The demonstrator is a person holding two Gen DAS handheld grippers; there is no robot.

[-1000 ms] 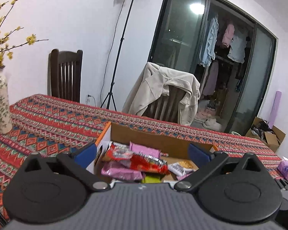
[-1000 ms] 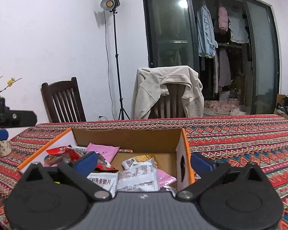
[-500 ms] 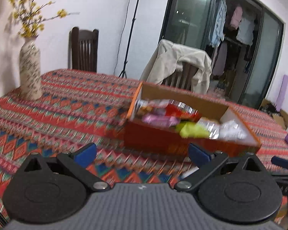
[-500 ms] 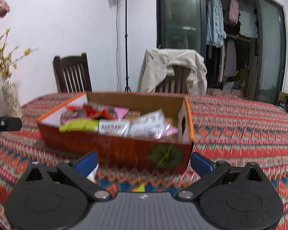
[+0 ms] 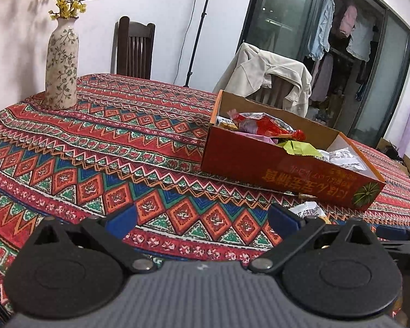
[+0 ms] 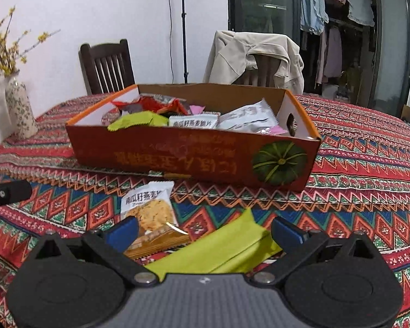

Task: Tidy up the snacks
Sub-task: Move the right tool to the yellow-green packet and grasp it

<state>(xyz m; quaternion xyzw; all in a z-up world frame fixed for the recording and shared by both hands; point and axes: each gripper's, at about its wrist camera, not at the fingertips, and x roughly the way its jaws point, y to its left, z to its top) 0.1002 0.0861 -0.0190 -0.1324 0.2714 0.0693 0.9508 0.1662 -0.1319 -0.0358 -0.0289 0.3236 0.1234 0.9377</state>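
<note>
Directly before the right gripper (image 6: pixel 203 225), whose jaws are spread and empty, a green snack packet (image 6: pixel 227 248) is seen on the table (image 6: pixel 369 191), its long axis slanting near-left to far-right; its near end is hidden. The left gripper (image 5: pixel 202 217), likewise spread, is farther. The box (image 6: pixel 191 150) lies beyond.

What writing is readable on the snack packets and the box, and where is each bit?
"南瓜籽燕麦" heads the white-and-orange cracker packet lying on the tablecloth.
A matching white packet inside the box: same style, too blurred to confirm.
Orange cardboard box: upside-down yellow characters, too blurred.
</note>
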